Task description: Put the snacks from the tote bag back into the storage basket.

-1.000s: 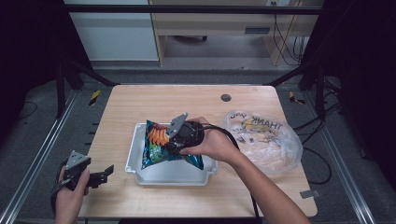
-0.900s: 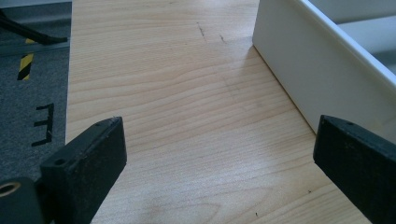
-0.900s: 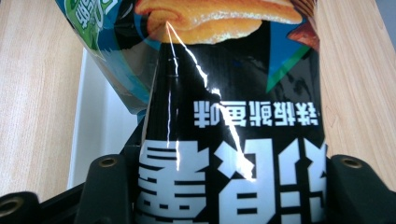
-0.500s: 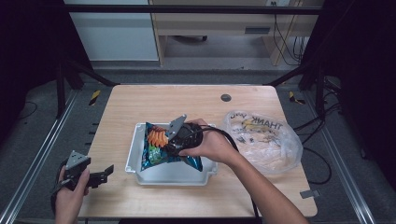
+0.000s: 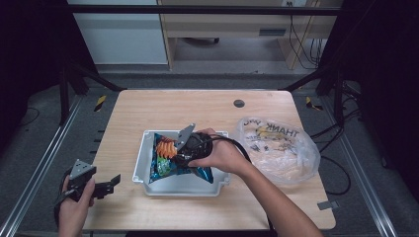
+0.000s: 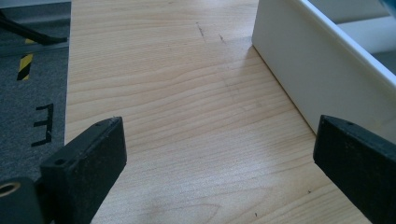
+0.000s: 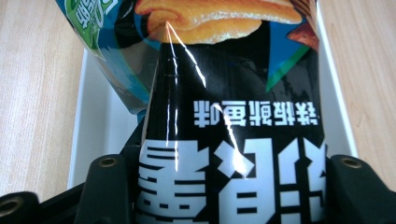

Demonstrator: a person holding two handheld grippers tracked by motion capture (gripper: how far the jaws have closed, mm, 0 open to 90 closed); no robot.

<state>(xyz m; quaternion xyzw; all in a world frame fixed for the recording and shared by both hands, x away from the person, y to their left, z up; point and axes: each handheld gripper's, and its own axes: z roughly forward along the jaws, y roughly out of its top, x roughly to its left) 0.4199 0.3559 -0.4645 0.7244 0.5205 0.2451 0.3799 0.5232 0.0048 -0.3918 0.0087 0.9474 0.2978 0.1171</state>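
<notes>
While the right gripper [image 5: 185, 148] has its jaws clamped on the chip bag [image 5: 173, 160], one black jaw on each flank with the foil pinched and creased between them, the bag sits over the white tray [image 5: 141, 165], mostly inside its walls. From that gripper's own camera the bag [image 7: 233, 93] runs straight ahead, away from the jaws, long axis in line with them, print upside down. In the high view that axis runs roughly right to left across the tray, far end toward the left wall.

Key relation: bag is already above the tray floor, so my read is the coming move is lower and let go, not carry.

Left gripper [image 5: 101, 189] idles at the table's [image 5: 197, 106] near-left corner, jaws spread wide, nothing between them; tray wall [image 6: 317, 79] just ahead on its right. Right hand [image 5: 222, 155] is plainly the nearer one.

Bag: glossy, blue-black with an orange snack picture and white characters, puffy, wrinkled at the grip. Likely slippery.

Clear plastic bag [image 5: 281, 148] lies right of the tray, apart from it.
</notes>
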